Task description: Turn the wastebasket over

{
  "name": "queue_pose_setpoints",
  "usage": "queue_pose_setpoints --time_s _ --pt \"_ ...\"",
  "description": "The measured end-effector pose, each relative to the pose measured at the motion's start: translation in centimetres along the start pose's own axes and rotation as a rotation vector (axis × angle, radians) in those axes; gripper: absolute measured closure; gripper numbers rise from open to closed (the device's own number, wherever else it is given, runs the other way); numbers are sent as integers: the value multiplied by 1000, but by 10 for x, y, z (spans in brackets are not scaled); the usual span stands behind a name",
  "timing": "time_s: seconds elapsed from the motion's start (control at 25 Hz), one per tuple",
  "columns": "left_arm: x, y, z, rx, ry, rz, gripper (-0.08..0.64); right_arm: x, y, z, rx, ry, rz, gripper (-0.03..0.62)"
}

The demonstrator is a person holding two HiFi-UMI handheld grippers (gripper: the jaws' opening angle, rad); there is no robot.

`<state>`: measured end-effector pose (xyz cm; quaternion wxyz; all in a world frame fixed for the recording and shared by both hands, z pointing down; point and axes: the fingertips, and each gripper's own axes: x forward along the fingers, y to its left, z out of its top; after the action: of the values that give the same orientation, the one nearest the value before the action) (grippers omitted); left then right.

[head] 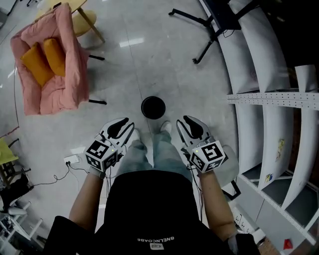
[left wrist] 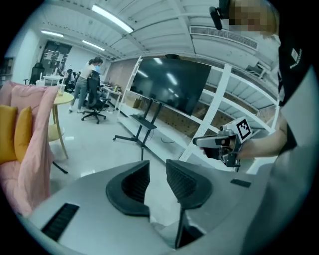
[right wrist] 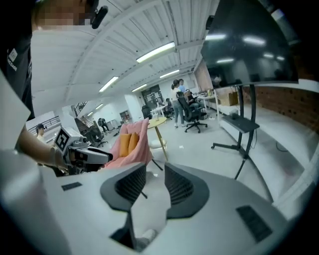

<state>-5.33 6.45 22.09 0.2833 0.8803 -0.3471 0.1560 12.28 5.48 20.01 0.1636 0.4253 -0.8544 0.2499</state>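
The wastebasket [head: 153,107] is a small round black bin standing upright on the pale floor, its dark opening facing up, just beyond the person's shoes. My left gripper [head: 124,125] hovers near-left of it and my right gripper [head: 188,123] near-right, both short of it and not touching. Each shows a narrow gap between its jaws with nothing in it. The left gripper view holds its own jaws [left wrist: 157,182] and the right gripper [left wrist: 222,142] across from it. In the right gripper view are its jaws [right wrist: 155,184] and the left gripper [right wrist: 82,154]. The bin is in neither gripper view.
A pink armchair [head: 50,64] with orange cushions stands at far left beside a round wooden table [head: 75,12]. A black screen stand [head: 204,30] spreads its legs at the far right. White shelving [head: 279,99] lines the right side. A power strip with cable [head: 72,159] lies at near left.
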Motion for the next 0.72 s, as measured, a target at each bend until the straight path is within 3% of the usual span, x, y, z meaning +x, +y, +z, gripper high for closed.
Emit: queue_pose_setpoints --time_s 0.28,0.72 --pt "63 31 -79 -152 96 117 396 53 -56 -81 74 201 56 424" --pt "158 104 -216 -311 253 172 318 151 -136 -233 176 462 120 374"
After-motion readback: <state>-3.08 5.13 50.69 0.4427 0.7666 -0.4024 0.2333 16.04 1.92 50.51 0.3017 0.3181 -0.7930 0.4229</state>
